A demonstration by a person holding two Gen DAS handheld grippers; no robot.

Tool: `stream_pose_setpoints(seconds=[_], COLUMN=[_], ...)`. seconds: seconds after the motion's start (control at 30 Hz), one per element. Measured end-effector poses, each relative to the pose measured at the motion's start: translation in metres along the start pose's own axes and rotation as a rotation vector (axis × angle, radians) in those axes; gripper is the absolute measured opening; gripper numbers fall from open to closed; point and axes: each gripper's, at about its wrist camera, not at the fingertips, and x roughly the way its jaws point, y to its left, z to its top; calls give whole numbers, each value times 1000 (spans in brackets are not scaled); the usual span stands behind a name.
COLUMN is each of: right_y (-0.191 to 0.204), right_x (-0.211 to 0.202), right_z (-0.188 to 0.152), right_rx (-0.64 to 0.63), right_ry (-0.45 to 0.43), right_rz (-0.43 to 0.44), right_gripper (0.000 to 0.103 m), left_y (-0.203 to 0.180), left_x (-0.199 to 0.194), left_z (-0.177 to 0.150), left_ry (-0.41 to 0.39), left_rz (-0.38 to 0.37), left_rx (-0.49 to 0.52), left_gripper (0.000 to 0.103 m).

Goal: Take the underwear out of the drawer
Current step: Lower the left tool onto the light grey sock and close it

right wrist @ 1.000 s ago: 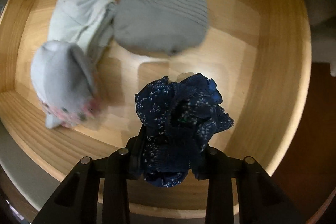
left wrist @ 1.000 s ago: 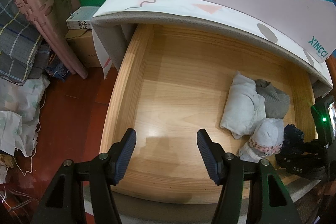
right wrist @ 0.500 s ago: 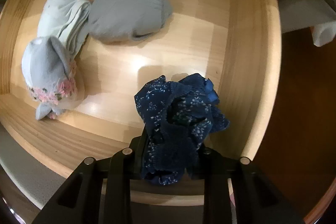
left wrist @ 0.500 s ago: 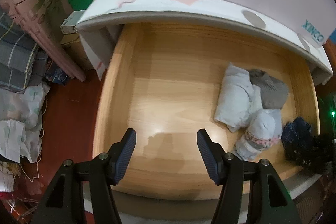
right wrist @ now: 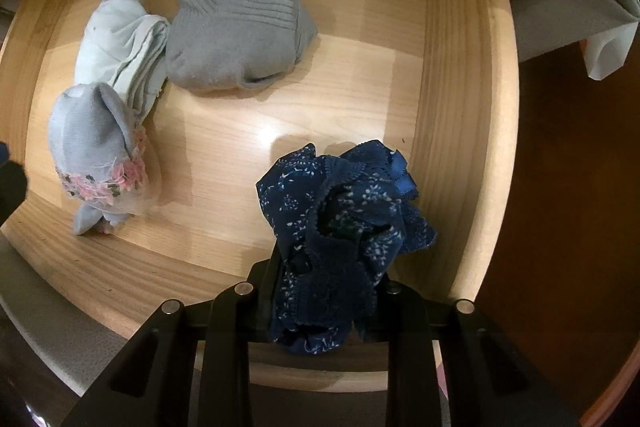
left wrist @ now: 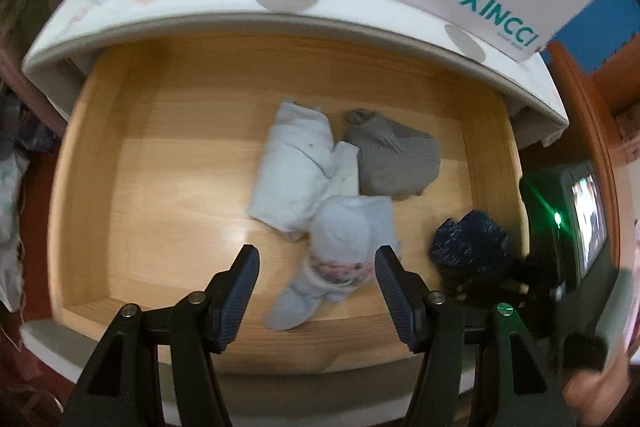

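While the right tool [right wrist: 324,291] clamps the navy underwear [right wrist: 340,227] above the drawer [right wrist: 452,107], lift straight, clear of the wall; the left tool [left wrist: 316,291] hangs half-open, empty.

open wooden drawer [right wrist: 460,75], light wood bottom and walls. three bundles lie directly on the bottom, clustered and touching: grey ribbed bundle [right wrist: 236,31] toward the back, pale blue-white folded bundle [right wrist: 120,43] just beside it, light blue bundle with pink floral trim [right wrist: 96,155] nearer the front wall. rest of the bottom bare wood. drawer sits over a dark red-brown floor [right wrist: 568,187].
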Motion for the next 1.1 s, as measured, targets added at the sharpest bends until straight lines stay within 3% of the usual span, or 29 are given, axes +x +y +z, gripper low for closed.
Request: stream_pose_setpoints(seconds=[0.1,0.37,0.73,0.83,1.1], right_y=[-8,-13,-11,-11,-15], right_x=[-8,-17,-15,-15,-17], right_z=[-4,-4,-3,-3,-2], right_rx=[5,-4,0,3,8], right_ry=[-7,-7,-10,-13,-18], right_rz=[12,11,14,19,28], right_gripper=[23,24,24,24,24], left_y=[-5,-21,-22,-21,-20], left_x=[12,30,52,51,49], left_z=[3,9,16,16,14], left_ry=[43,68,114,109,98], left_rz=[-8,-17,75,74,60], left_rx=[-25,-64,-68,-30,-2], left_gripper=[63,66,66,48,28])
